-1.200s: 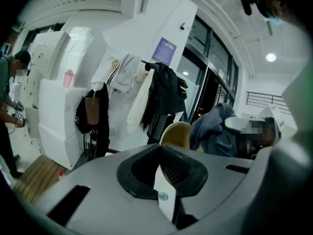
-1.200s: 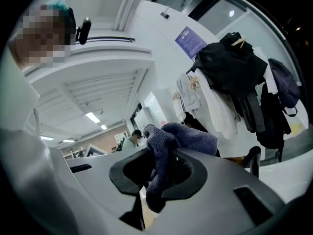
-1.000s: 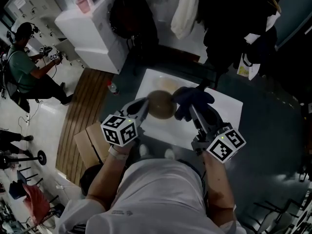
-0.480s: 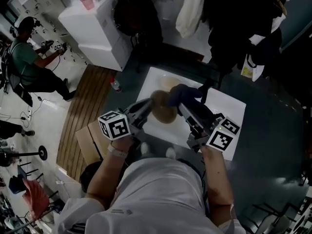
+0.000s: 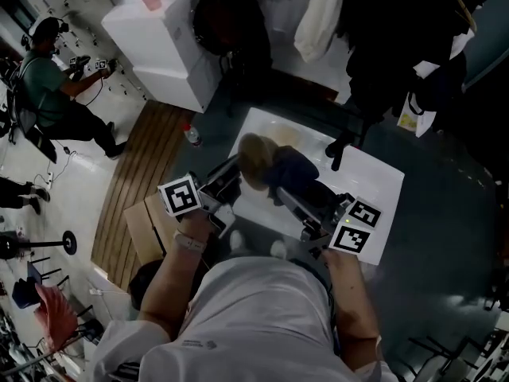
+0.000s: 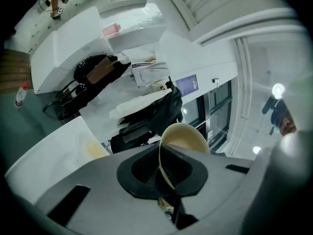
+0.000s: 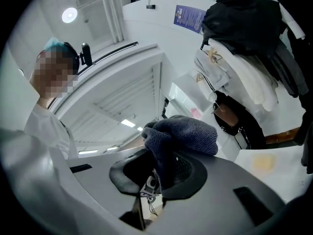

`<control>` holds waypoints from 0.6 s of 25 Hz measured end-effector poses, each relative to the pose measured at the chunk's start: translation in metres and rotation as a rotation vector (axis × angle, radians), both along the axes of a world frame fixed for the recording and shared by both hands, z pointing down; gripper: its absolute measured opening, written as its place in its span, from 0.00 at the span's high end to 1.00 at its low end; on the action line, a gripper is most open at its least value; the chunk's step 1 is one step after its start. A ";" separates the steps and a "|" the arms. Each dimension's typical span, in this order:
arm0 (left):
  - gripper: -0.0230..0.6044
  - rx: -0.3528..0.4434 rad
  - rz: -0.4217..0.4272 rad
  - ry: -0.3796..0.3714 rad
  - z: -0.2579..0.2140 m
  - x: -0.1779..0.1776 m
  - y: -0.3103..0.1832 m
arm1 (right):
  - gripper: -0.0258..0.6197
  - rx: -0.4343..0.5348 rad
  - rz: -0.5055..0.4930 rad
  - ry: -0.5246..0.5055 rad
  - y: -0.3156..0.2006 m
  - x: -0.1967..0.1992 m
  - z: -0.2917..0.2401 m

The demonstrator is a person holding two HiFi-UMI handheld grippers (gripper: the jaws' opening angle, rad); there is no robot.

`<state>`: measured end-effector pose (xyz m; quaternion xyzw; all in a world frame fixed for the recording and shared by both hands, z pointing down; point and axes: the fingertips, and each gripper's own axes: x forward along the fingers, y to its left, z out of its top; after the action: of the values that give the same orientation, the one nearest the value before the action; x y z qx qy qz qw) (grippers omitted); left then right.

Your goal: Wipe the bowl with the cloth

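A tan bowl hangs above the white table, tilted on its side, with my left gripper shut on its rim. The left gripper view shows the bowl's rim clamped between the jaws, seen edge-on. A dark blue cloth is bunched in my right gripper, which is shut on it. In the head view the cloth sits right against the bowl's right side. In the right gripper view the cloth bulges up out of the jaws.
A yellowish stain marks the table's far left part. A white cabinet and hanging clothes stand beyond the table. A cardboard box and wooden slats lie at the left. A person stands far left.
Both grippers rose and drew closer to me. The bowl tipped further onto its side and the cloth moved left, up against it.
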<state>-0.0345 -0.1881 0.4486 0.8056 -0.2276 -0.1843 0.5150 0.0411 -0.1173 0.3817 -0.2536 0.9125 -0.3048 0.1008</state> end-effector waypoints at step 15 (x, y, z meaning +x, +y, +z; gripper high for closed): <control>0.93 0.038 0.257 0.284 -0.041 0.018 0.026 | 0.86 -0.026 -0.122 0.137 0.025 -0.034 0.038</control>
<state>-0.0168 -0.1618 0.4079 0.8036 -0.0446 -0.2331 0.5458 0.0075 -0.0926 0.4199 -0.2190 0.9270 -0.3042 0.0162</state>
